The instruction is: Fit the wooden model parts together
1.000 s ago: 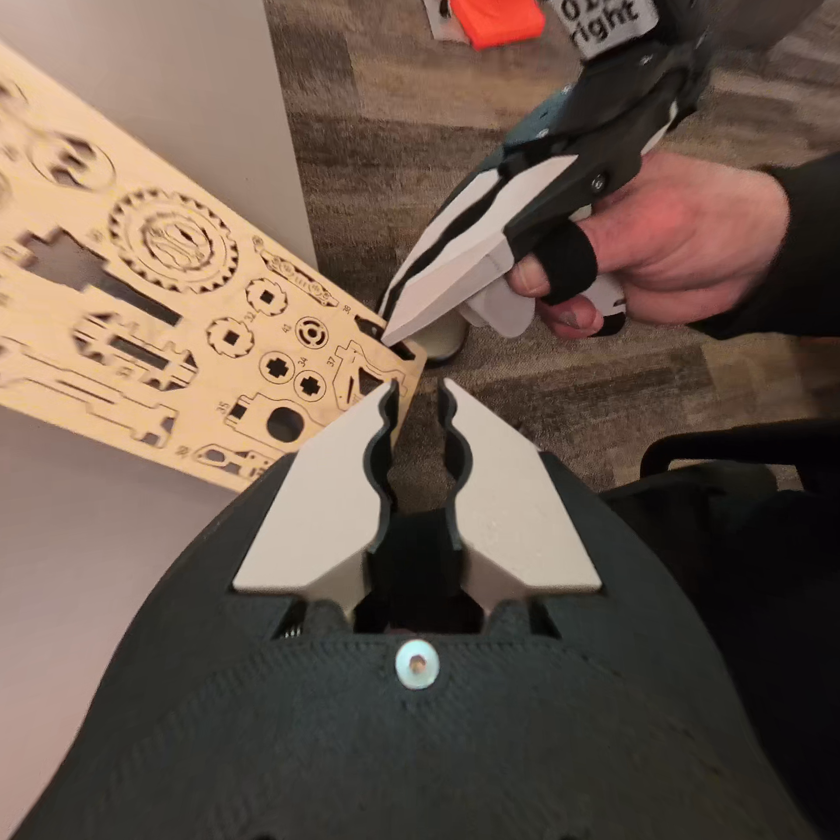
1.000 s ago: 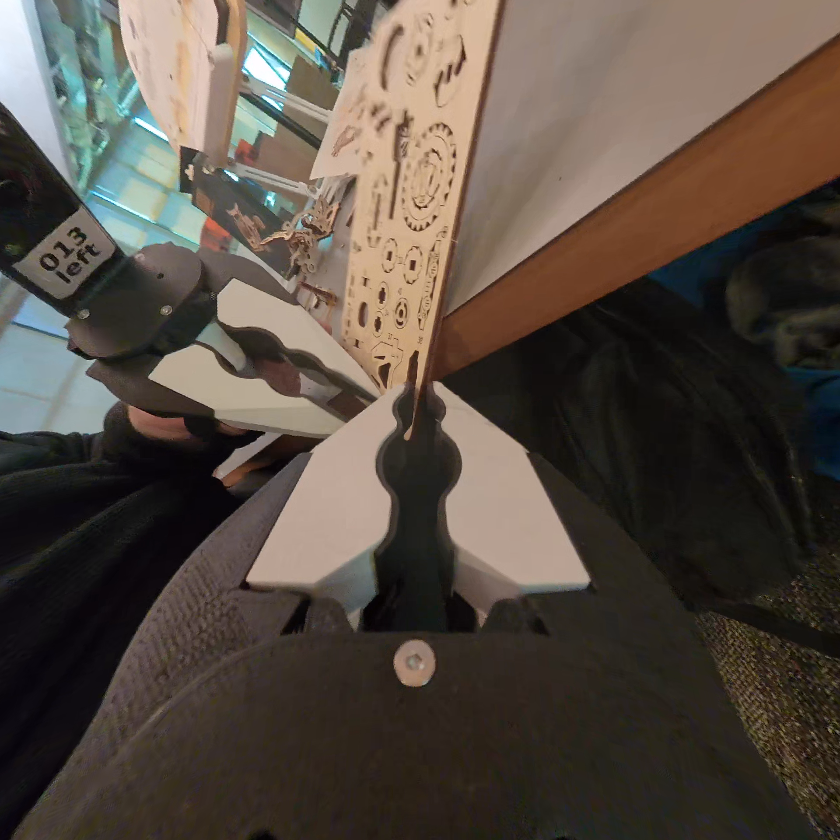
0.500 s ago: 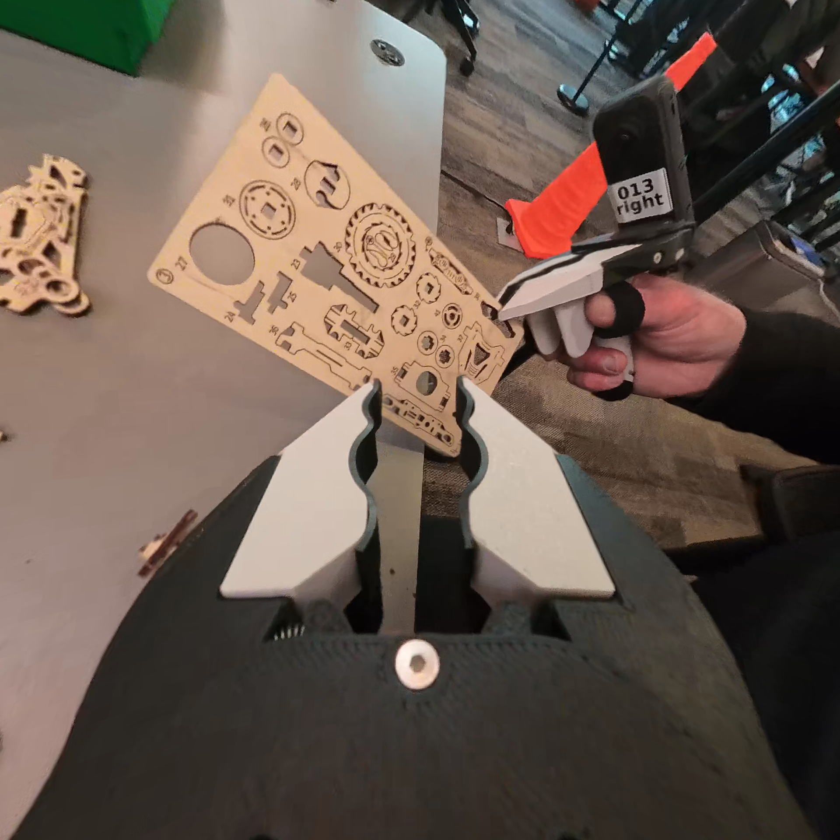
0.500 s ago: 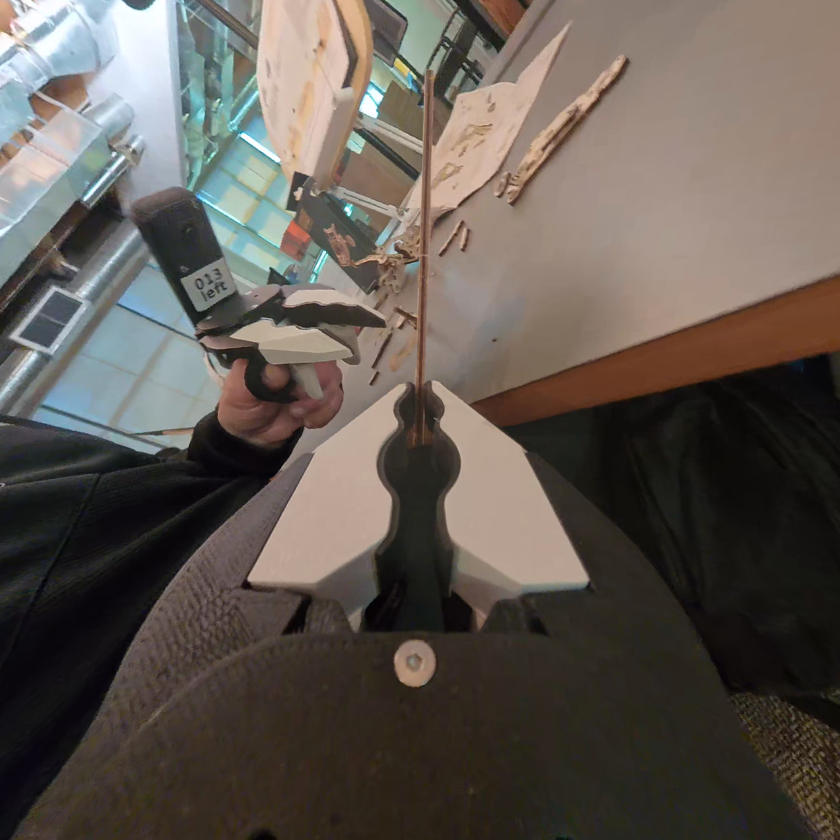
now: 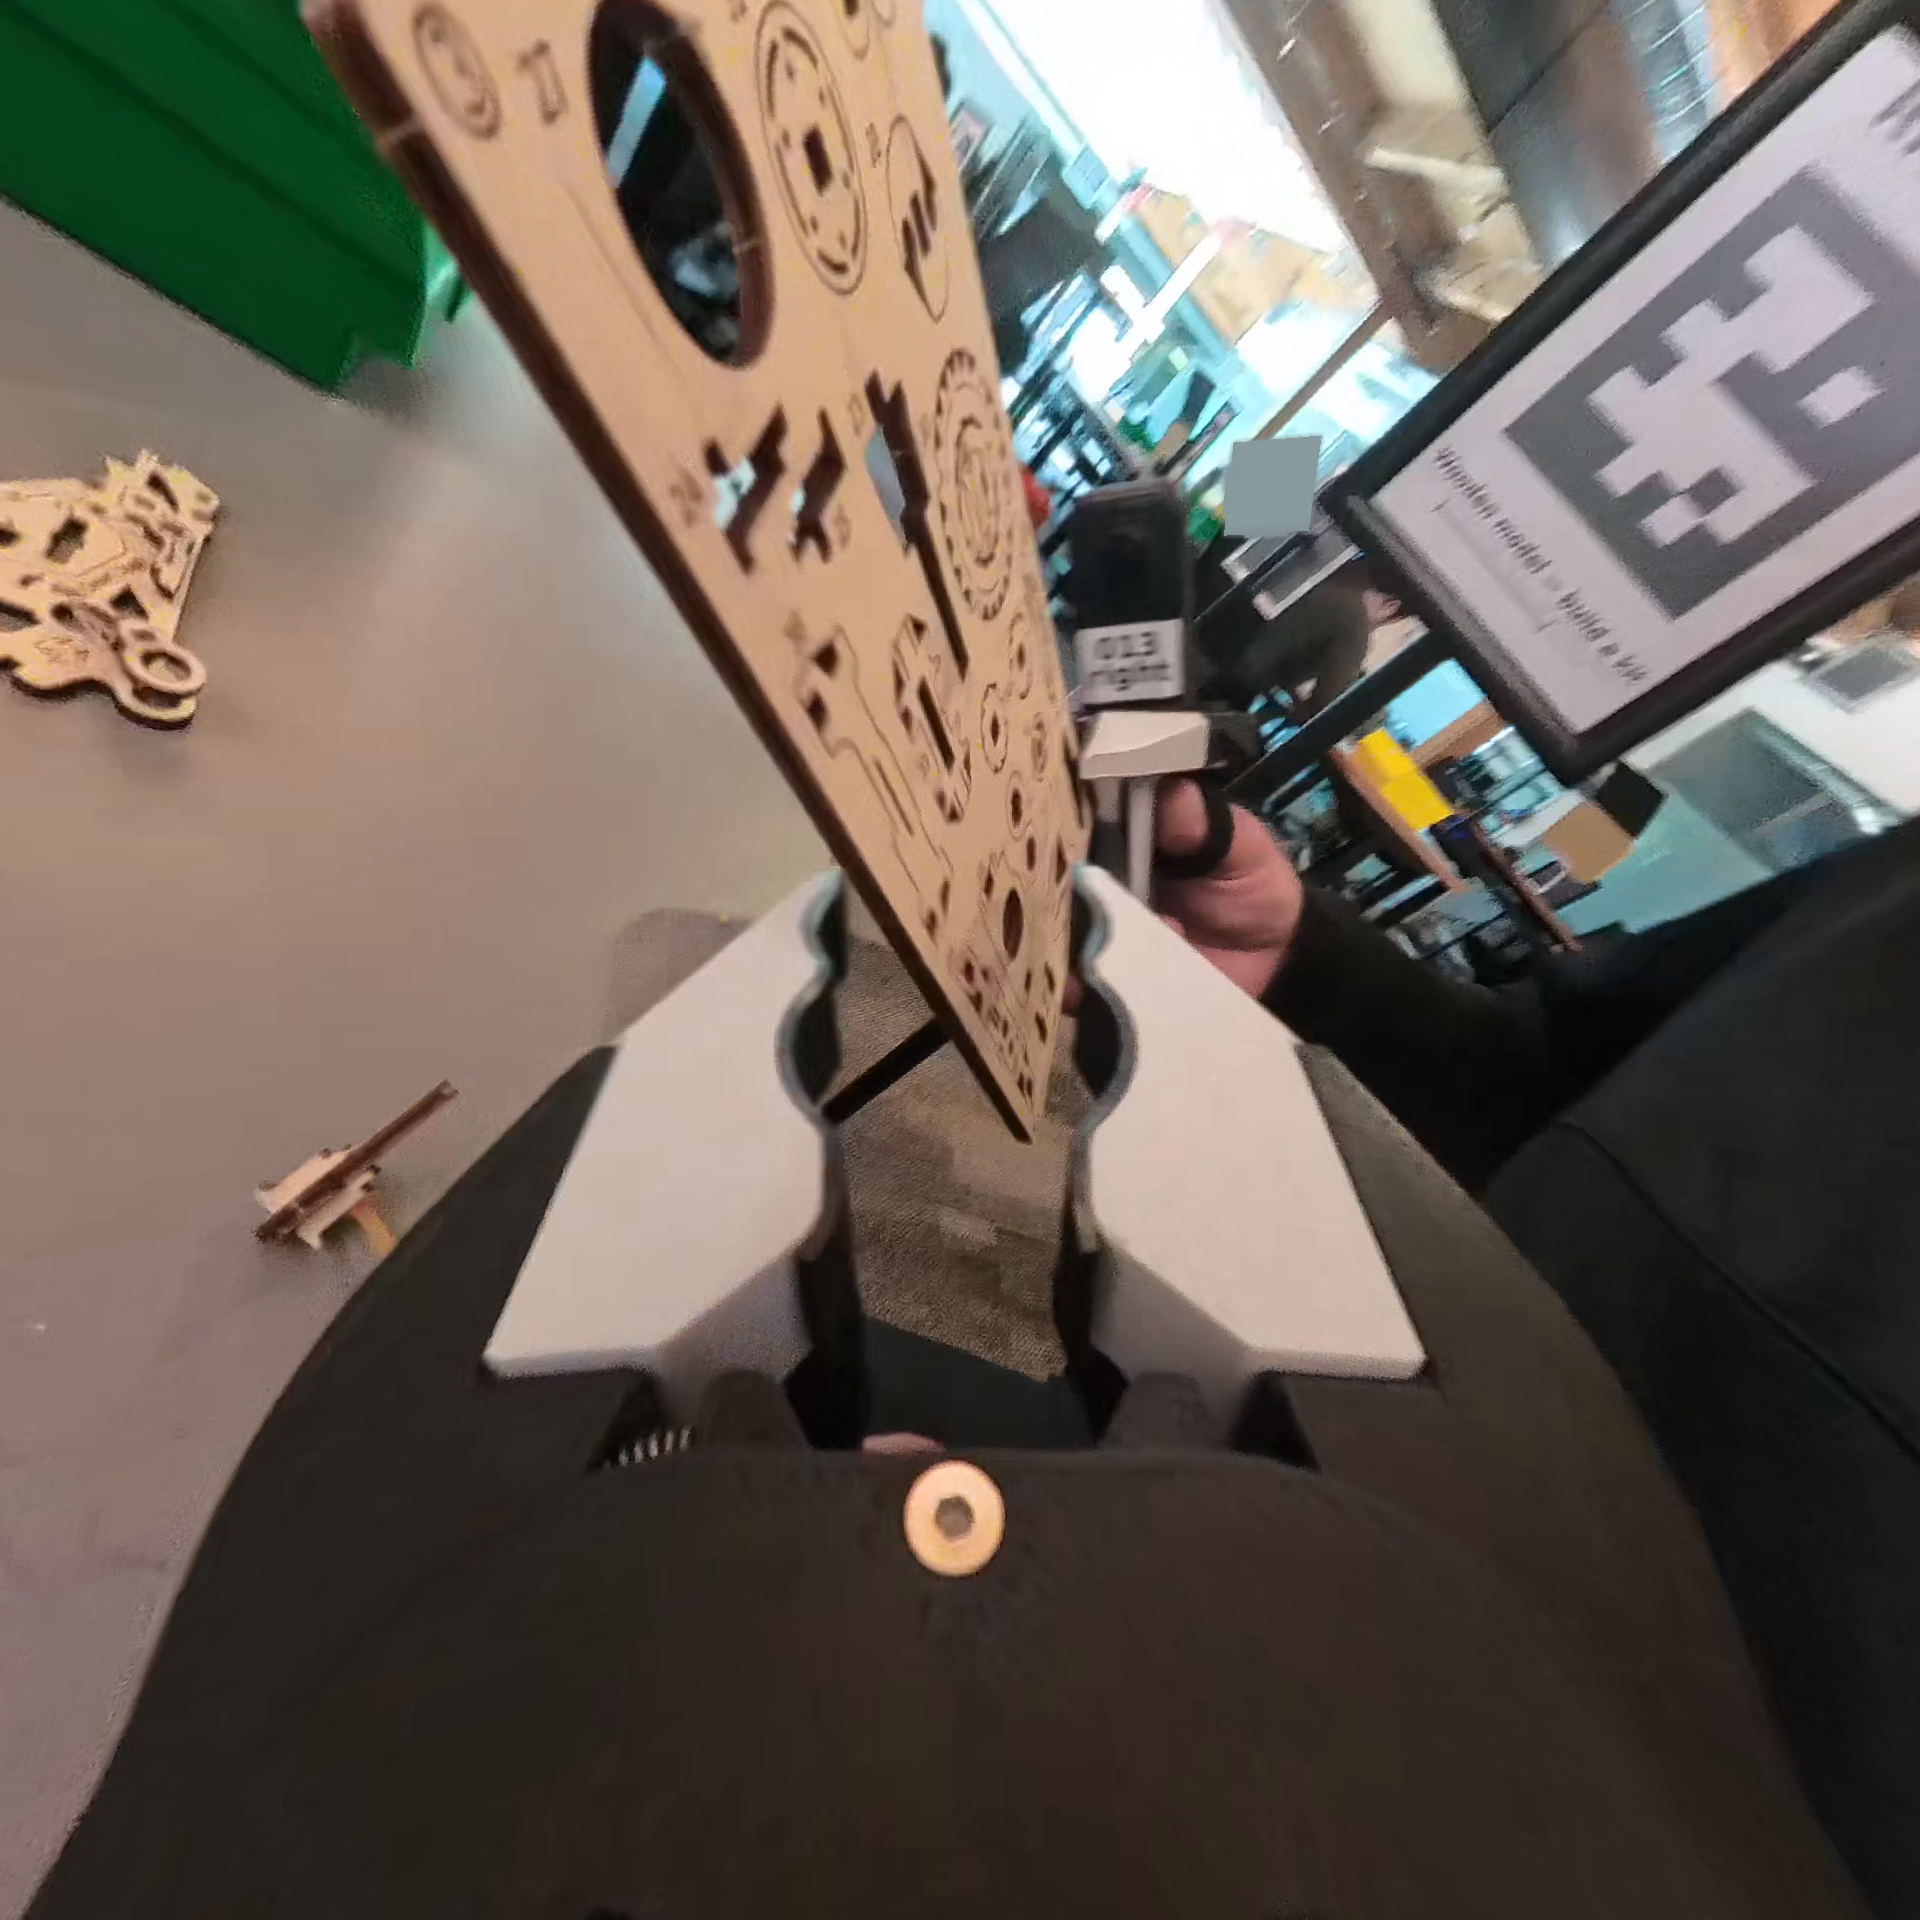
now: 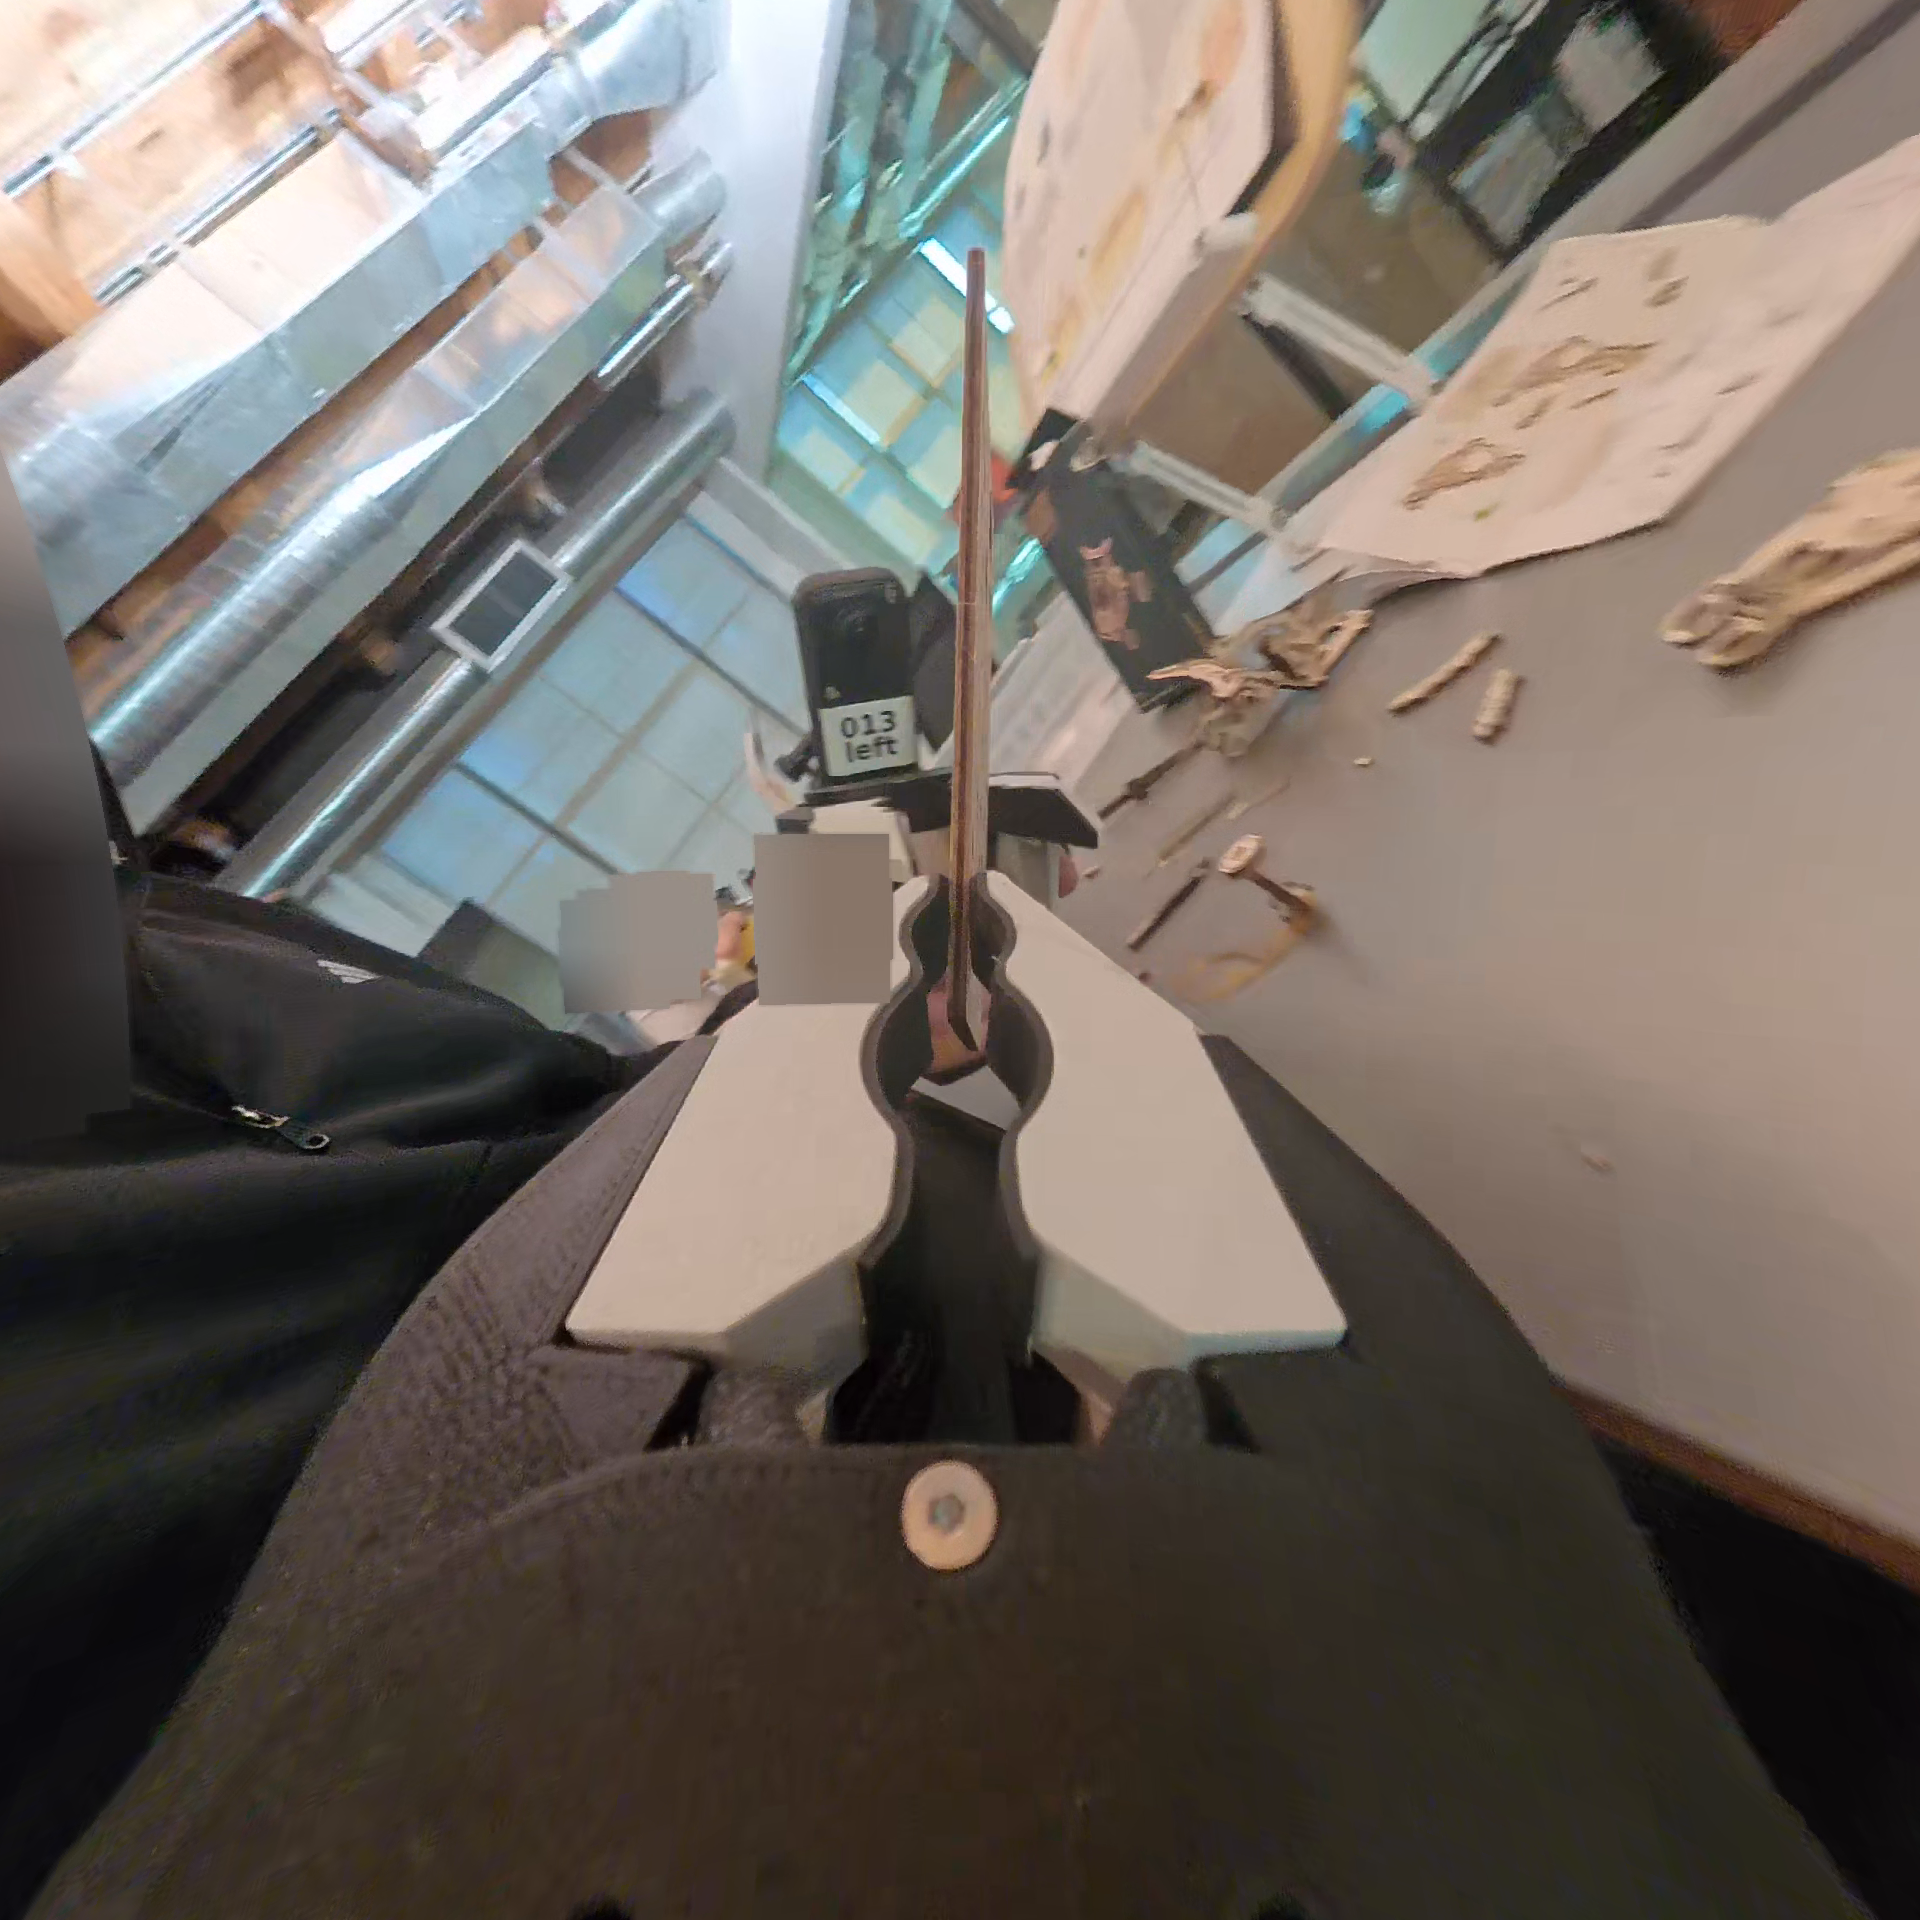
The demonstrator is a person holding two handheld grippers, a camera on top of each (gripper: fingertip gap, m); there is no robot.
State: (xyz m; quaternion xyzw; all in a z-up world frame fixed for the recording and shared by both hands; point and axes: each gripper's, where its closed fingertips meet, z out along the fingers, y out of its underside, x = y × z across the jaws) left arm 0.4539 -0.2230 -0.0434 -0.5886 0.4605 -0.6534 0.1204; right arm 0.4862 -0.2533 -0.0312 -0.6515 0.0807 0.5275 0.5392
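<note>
A laser-cut wooden parts sheet (image 5: 831,468) stands tilted in the air above the grey table (image 5: 416,831). My right gripper (image 6: 961,894) is shut on one corner of it, and the sheet (image 6: 971,571) shows edge-on in the right wrist view. My left gripper (image 5: 951,904) is open, and the sheet's lower corner hangs between its fingers without being clamped. The right gripper (image 5: 1143,748) shows behind the sheet in the left wrist view. The left gripper (image 6: 914,821) shows behind the sheet in the right wrist view.
A partly built wooden assembly (image 5: 94,592) and a small wooden piece (image 5: 332,1195) lie on the table. A green bin (image 5: 208,177) stands at the back. A monitor (image 5: 1662,395) is on the right. Loose wooden parts (image 6: 1818,561) and a paper sheet (image 6: 1610,416) lie on the table.
The right gripper has lifted the sheet off the table and turned it upright. The left gripper has moved in, so the sheet's lower corner now sits between its open fingers.
</note>
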